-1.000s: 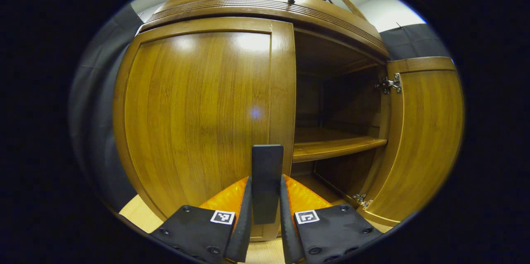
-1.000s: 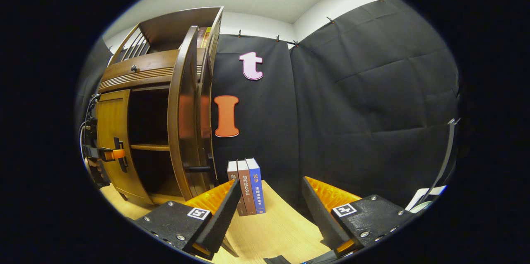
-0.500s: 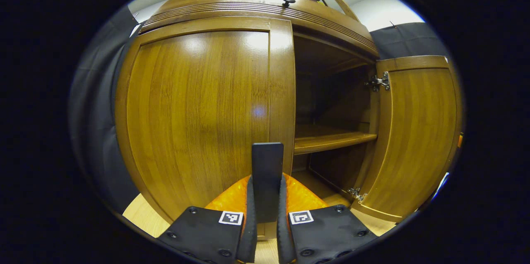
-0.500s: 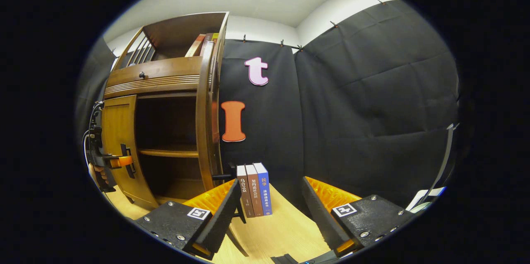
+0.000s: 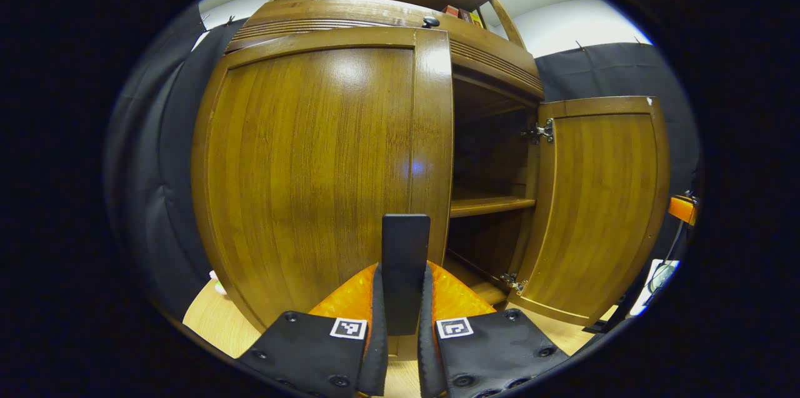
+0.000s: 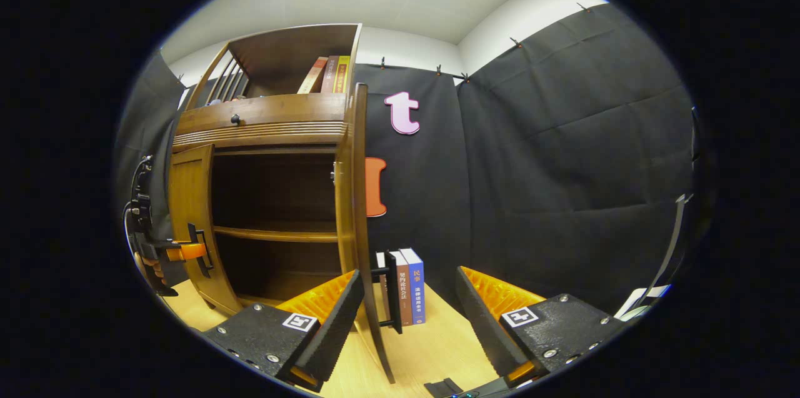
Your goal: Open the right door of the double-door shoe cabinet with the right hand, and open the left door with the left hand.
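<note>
The wooden shoe cabinet (image 5: 375,10) fills the left gripper view. Its left door (image 5: 312,167) has a black bar handle (image 5: 405,238), and my left gripper (image 5: 405,273) is shut on that handle. The door seems to stand a little out from the cabinet front. The right door (image 5: 600,204) hangs wide open, baring a shelf (image 5: 490,204). In the right gripper view the right door (image 6: 357,210) is edge-on with its handle (image 6: 392,288) just beyond my open right gripper (image 6: 407,276), which holds nothing. There the left gripper (image 6: 178,252) sits on the left door (image 6: 190,210).
Three upright books (image 6: 409,285) stand on the light wooden floor (image 6: 431,348) by the black cloth wall, right of the open door. More books (image 6: 328,75) lean on the cabinet's top rack. A small knob (image 5: 430,22) marks the drawer above the doors.
The left gripper has stayed shut on the handle while the left door has begun to swing outward. In the right gripper view the open right door has shifted towards the middle, now edge-on.
</note>
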